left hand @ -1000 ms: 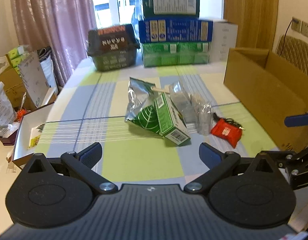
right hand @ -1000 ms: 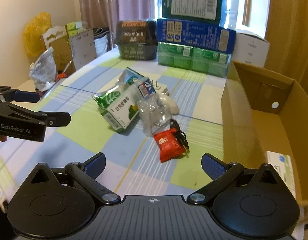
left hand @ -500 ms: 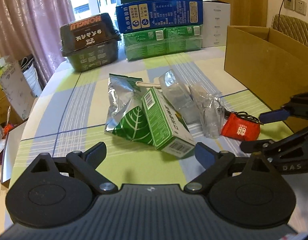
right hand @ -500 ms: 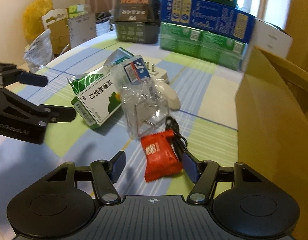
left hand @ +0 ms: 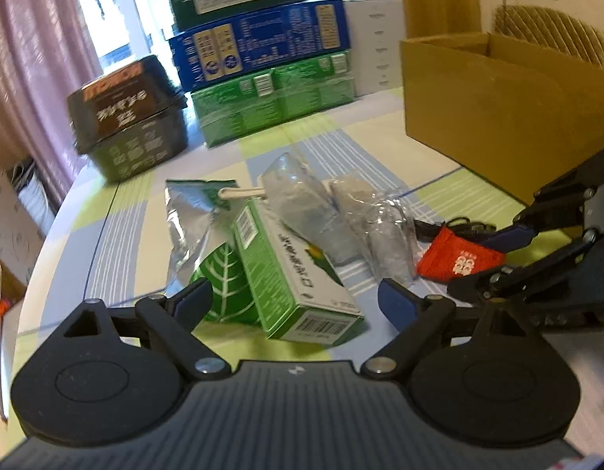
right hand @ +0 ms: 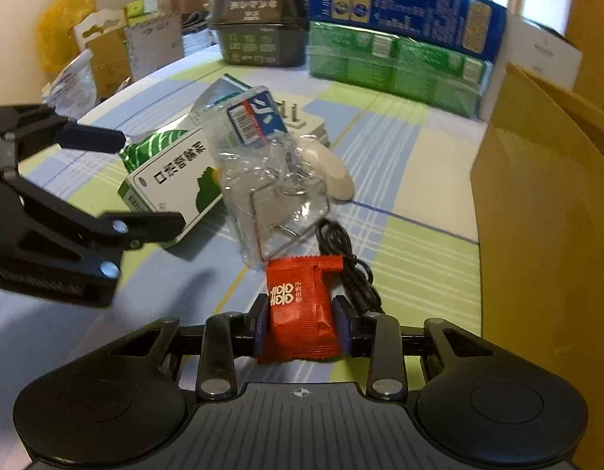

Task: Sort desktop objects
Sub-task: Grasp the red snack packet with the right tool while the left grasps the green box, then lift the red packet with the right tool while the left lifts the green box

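Note:
A red snack packet (right hand: 298,293) lies on the checked tablecloth, and my right gripper (right hand: 302,321) is shut on its near end. From the left wrist view the same packet (left hand: 458,262) sits between the right gripper's (left hand: 485,260) fingers. My left gripper (left hand: 294,303) is open, its fingers either side of the near end of a green and white carton (left hand: 298,274). The carton leans on a silver and green foil bag (left hand: 192,227). Crumpled clear plastic packaging (right hand: 270,180) lies between the carton and the packet. A black cable (right hand: 348,262) curls beside the packet.
A large open cardboard box (right hand: 544,235) stands on the right. A white mouse (right hand: 333,172) lies behind the plastic. Stacked green and blue cartons (left hand: 270,94) and a black container (left hand: 125,125) line the far edge. Bags and boxes sit beyond the table's left side.
My right gripper moved forward and down and shut on the red packet. My left gripper came closer to the green carton and stayed open.

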The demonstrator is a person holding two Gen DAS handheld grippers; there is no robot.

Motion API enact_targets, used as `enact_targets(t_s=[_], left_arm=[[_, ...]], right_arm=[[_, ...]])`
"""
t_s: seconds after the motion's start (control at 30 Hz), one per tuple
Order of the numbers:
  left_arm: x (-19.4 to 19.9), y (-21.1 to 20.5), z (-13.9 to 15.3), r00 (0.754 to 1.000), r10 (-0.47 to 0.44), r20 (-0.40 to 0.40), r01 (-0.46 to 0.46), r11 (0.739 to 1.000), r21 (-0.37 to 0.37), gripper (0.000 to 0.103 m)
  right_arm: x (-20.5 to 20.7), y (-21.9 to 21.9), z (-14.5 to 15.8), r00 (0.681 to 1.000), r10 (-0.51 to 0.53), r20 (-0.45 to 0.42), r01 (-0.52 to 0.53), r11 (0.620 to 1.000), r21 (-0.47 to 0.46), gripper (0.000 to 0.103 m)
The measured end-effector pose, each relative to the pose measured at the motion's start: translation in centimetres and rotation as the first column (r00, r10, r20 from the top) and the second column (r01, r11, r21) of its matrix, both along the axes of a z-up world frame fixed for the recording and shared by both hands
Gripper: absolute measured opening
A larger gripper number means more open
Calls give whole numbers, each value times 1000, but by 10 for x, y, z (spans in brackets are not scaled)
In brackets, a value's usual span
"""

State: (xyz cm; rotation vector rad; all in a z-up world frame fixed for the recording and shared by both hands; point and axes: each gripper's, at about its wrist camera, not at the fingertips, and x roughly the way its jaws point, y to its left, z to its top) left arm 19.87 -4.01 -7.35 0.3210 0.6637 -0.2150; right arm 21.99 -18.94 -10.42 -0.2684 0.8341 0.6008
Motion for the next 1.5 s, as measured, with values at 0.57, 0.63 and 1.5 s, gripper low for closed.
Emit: enact_targets(t_s=[0.57, 0.63, 1.5], left_arm=[[-5, -11, -7, 998, 36, -42, -33, 997, 63, 33], [-12, -12, -10, 997, 30, -68, -25, 997, 73, 32], [-46, 32, 22, 951, 110, -289, -216, 905, -365, 25]], right_arm=[[-4, -17, 7, 994, -84, -69, 89, 994, 64, 30], [-10, -21, 9, 993, -93, -78, 99, 993, 72, 30], [-47, -25, 17, 990, -110, -90, 119, 987, 110, 30]])
